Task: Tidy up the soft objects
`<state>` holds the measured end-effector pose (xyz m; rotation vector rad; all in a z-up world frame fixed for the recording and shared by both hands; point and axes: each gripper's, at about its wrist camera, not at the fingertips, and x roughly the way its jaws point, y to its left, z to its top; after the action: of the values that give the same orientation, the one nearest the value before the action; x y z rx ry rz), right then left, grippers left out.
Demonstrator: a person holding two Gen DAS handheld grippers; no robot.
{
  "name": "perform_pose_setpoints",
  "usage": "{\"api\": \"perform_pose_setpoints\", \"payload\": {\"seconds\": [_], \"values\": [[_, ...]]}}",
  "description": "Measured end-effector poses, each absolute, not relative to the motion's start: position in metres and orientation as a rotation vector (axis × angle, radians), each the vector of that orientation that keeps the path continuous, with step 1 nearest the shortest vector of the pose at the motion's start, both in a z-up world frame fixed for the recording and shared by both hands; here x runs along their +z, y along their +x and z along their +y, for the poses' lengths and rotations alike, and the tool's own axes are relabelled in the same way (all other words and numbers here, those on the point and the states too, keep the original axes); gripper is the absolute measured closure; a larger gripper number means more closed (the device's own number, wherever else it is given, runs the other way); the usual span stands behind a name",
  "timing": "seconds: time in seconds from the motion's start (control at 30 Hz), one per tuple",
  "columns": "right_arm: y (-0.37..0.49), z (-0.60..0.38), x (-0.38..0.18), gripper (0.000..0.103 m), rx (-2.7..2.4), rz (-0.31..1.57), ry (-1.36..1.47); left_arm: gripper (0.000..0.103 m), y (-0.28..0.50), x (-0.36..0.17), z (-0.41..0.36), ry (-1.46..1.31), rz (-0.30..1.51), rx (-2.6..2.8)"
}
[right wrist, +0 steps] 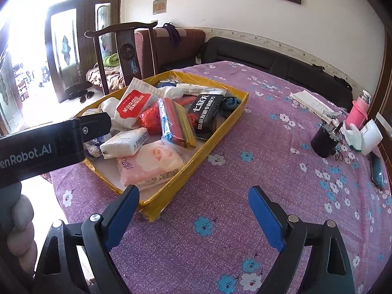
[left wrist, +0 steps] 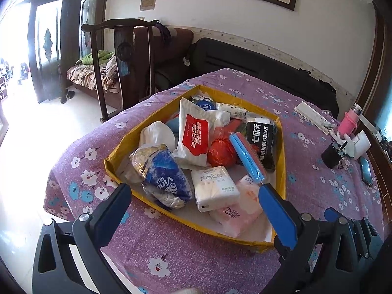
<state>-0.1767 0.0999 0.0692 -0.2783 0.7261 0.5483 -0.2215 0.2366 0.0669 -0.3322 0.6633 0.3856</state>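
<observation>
A shallow yellow box (left wrist: pixel 156 112) (right wrist: pixel 220 132) sits on the purple flowered tablecloth, full of soft packs. It holds a white tissue pack (left wrist: pixel 214 186) (right wrist: pixel 125 142), a pink pack (left wrist: pixel 240 208) (right wrist: pixel 149 164), a blue tissue bag (left wrist: pixel 164 176), a white pouch with a red label (left wrist: pixel 196 132) (right wrist: pixel 132 103), a black pack (left wrist: pixel 262 139) (right wrist: pixel 205 112), a red bag (left wrist: pixel 221 152) and a blue-edged bundle (left wrist: pixel 247 156) (right wrist: pixel 174 122). My left gripper (left wrist: pixel 196 203) hovers open at the box's near edge, gripping nothing. My right gripper (right wrist: pixel 193 210) stands open over bare cloth beside the box's near corner.
A black cup (right wrist: pixel 323 139), a pink bottle (right wrist: pixel 359 110), a phone (right wrist: pixel 377 171) and a white booklet (right wrist: pixel 311 103) lie at the table's right side. A dark wooden chair (right wrist: pixel 122 49) stands behind the box. The table drops off at the left.
</observation>
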Motion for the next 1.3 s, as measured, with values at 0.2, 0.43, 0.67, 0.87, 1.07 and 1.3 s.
{"api": "perform_pose_setpoints", "payload": {"seconds": [0.2,0.43,0.67,0.87,1.07,1.3], "values": [[-0.1738,0.0986,0.0668,0.009,0.544,0.744,-0.266,0.000,-0.2199,0.0633,0.2373,-0.341,0.681,0.390],[-0.1745,0.1013,0.0671,0.009,0.544,0.744,-0.275,0.000,-0.2180,0.0626,0.2375,-0.344,0.694,0.386],[-0.1741,0.1023,0.0669,0.009,0.545,0.743,-0.278,0.000,-0.2163,0.0606,0.2410,-0.364,0.709,0.382],[-0.1737,0.1026,0.0671,0.009,0.546,0.744,-0.279,0.000,-0.2160,0.0598,0.2412,-0.364,0.710,0.378],[-0.1748,0.1053,0.0695,0.009,0.550,0.738,-0.285,0.000,-0.2159,0.0596,0.2407,-0.364,0.713,0.376],[-0.1755,0.1057,0.0710,0.009,0.552,0.734,-0.285,0.000,-0.2156,0.0597,0.2398,-0.362,0.713,0.373]]}}
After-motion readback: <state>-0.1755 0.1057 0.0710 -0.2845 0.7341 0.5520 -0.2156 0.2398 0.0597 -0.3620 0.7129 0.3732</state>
